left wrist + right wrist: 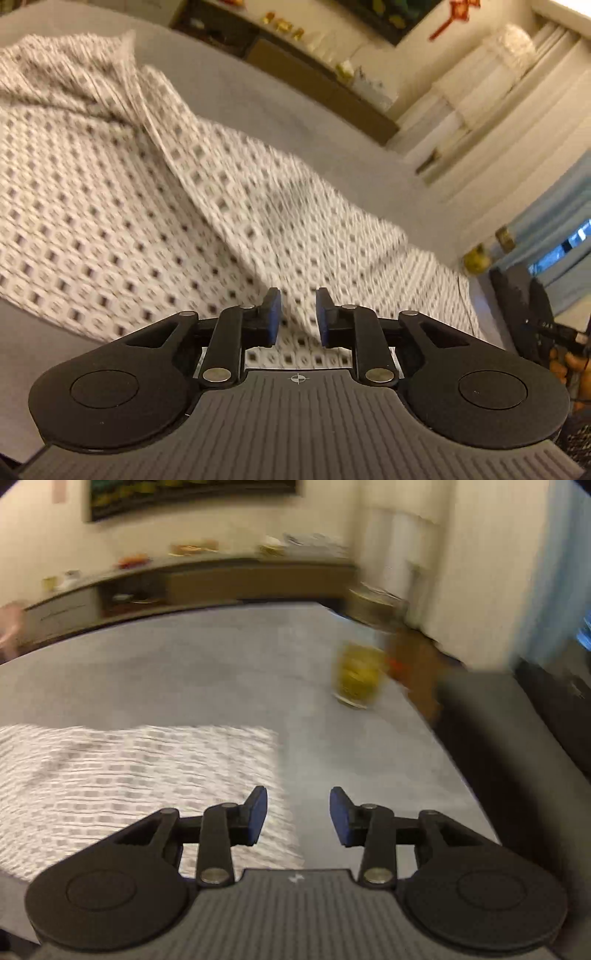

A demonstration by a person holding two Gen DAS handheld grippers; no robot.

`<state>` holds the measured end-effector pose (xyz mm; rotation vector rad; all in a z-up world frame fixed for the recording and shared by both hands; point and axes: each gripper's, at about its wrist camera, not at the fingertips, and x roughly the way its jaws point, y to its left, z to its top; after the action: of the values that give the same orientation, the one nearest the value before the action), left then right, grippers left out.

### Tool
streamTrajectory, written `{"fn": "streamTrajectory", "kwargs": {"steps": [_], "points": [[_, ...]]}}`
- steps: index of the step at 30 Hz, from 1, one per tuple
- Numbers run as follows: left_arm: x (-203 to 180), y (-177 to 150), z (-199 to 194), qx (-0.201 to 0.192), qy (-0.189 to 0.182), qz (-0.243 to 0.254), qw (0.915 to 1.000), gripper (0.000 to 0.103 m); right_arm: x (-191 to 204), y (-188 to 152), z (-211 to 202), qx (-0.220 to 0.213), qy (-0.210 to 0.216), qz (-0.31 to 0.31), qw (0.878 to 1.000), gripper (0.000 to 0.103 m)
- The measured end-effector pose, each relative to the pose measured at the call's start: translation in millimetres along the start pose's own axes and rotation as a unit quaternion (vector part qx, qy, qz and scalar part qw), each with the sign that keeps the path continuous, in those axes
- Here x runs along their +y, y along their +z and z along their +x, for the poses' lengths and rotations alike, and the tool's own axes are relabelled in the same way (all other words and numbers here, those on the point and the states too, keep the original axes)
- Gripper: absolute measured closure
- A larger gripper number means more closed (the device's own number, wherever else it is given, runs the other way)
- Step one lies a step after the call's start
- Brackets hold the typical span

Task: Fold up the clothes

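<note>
A white garment with a small grey square pattern (pixel 155 206) lies rumpled on a grey table, with a raised fold running from far left toward the near right. My left gripper (pixel 297 317) is open and empty, its blue-padded fingers just above the garment's near part. In the right wrist view the same garment (pixel 129 782) lies at the lower left, its right edge straight. My right gripper (pixel 298 816) is open and empty, hovering over that right edge, the left finger above cloth and the right finger above bare table. Both views are motion-blurred.
The grey table (pixel 207 664) stretches ahead. A glass of yellow-green contents (pixel 357 675) stands on it at the far right. A dark sofa or bench (pixel 517 738) lies right of the table. A low sideboard (pixel 221 583) with small items lines the far wall.
</note>
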<state>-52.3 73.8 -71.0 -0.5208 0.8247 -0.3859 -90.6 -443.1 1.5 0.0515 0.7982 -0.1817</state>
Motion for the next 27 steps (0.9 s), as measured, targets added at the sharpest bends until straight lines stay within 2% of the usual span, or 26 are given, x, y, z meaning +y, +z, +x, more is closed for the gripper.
{"fn": "streamTrajectory", "kwargs": {"steps": [4,6,7,9,11,18,20,21,23,27], "points": [[30,8,-4,-0.015,0.081,-0.031,0.9961,0.092,45,2,35,0.044,0.053,-0.060,0.996,0.065],[47,7,-6,-0.021,0.120,-0.046,0.9916,0.096,63,4,57,0.072,0.059,-0.082,0.992,0.065],[56,7,-8,-0.028,0.124,-0.053,0.9905,0.103,71,4,67,0.086,0.061,-0.092,0.990,0.065],[67,9,-10,-0.037,0.126,-0.066,0.9891,0.103,81,3,86,0.117,0.053,-0.111,0.986,0.065],[74,16,-5,-0.043,0.124,-0.074,0.9885,0.103,89,4,96,0.120,0.051,-0.119,0.984,0.066],[100,53,19,-0.056,0.090,-0.123,0.9867,0.103,97,25,133,0.074,0.029,-0.093,0.992,0.066],[108,56,17,-0.055,0.087,-0.137,0.9852,0.103,93,26,137,0.075,0.031,-0.085,0.993,0.059],[113,57,12,-0.056,0.091,-0.145,0.9837,0.103,89,26,138,0.078,0.033,-0.078,0.993,0.058],[130,59,-5,-0.061,0.109,-0.165,0.9783,0.103,73,23,134,0.082,0.026,-0.068,0.994,0.050],[174,61,-48,-0.077,0.135,-0.221,0.9628,0.103,40,15,127,0.084,0.004,-0.046,0.995,0.049]]}}
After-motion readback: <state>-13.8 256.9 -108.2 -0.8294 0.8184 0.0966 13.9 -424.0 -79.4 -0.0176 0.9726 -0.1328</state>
